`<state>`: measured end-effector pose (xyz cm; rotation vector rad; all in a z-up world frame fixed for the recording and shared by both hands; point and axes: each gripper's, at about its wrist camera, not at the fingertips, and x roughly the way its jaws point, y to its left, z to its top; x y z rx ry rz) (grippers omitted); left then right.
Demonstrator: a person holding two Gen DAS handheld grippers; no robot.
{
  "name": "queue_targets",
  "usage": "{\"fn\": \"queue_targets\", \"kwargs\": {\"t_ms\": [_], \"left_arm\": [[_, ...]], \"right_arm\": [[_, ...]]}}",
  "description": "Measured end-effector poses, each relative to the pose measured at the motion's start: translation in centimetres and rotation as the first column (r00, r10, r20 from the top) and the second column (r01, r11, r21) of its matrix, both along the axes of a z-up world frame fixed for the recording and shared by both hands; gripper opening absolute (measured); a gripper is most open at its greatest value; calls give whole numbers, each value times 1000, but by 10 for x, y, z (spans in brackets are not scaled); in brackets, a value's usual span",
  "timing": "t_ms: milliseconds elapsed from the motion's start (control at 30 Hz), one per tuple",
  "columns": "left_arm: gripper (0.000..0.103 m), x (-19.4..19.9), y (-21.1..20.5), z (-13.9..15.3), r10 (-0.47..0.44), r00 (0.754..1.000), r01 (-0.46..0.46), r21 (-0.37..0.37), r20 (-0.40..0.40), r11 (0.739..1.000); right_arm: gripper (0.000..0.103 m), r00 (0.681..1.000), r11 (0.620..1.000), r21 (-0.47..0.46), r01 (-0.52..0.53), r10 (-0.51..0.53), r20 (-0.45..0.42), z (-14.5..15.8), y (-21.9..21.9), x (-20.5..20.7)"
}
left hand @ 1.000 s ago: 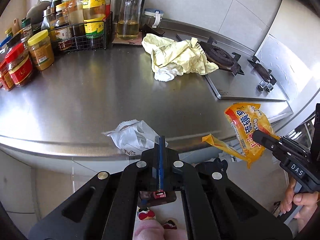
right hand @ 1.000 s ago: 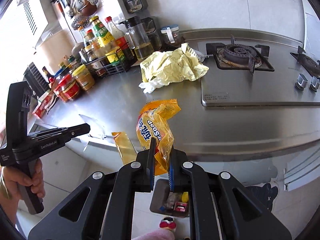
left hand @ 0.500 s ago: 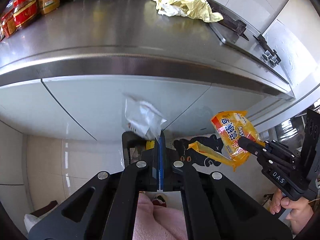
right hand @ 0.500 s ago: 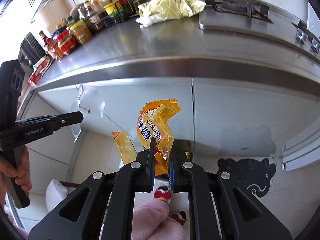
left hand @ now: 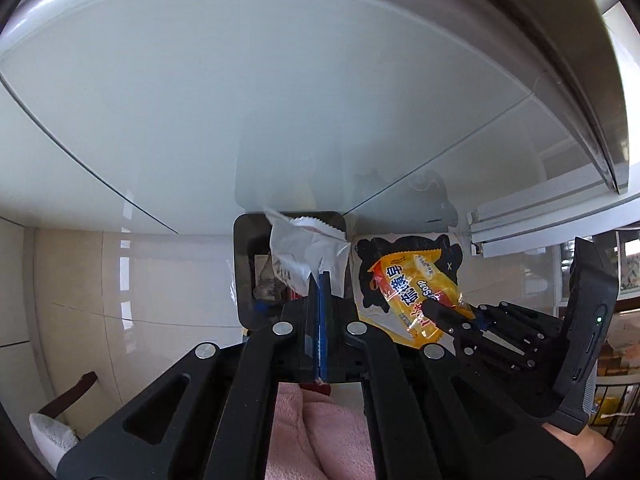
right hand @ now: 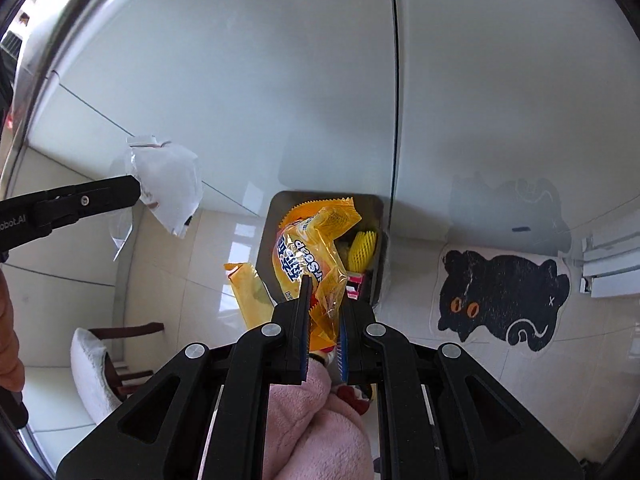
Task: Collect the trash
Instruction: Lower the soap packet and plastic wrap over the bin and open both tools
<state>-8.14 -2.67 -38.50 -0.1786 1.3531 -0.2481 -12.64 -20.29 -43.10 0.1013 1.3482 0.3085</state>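
Note:
My left gripper is shut on a crumpled white wrapper and holds it above a dark trash bin on the floor. My right gripper is shut on a yellow soap wrapper and holds it over the same bin, which holds several pieces of trash. The yellow wrapper and the right gripper show at the right of the left wrist view. The white wrapper and the left gripper show at the left of the right wrist view.
White cabinet doors rise behind the bin under the steel counter edge. A black cat-shaped mat lies on the tiled floor right of the bin. A chair with a white cushion stands at the lower left.
Both grippers have dropped from counter height down toward the floor with their wrappers. The counter top has left both views, and the bin now lies right under the wrappers.

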Motion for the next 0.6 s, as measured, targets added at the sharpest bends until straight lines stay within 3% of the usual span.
{"fn": "queue_targets", "kwargs": {"t_ms": [333,600], "left_arm": [[0,31,-3,-72,-8,998,8,-1,-68,1000],[0,35,1,-98,1,993,-3,-21,-116,1000]], "right_arm": [[12,994,1000,-11,27,-28,-101,-82,15,29],[15,991,1000,-15,-6,4,-136,-106,26,34]]}}
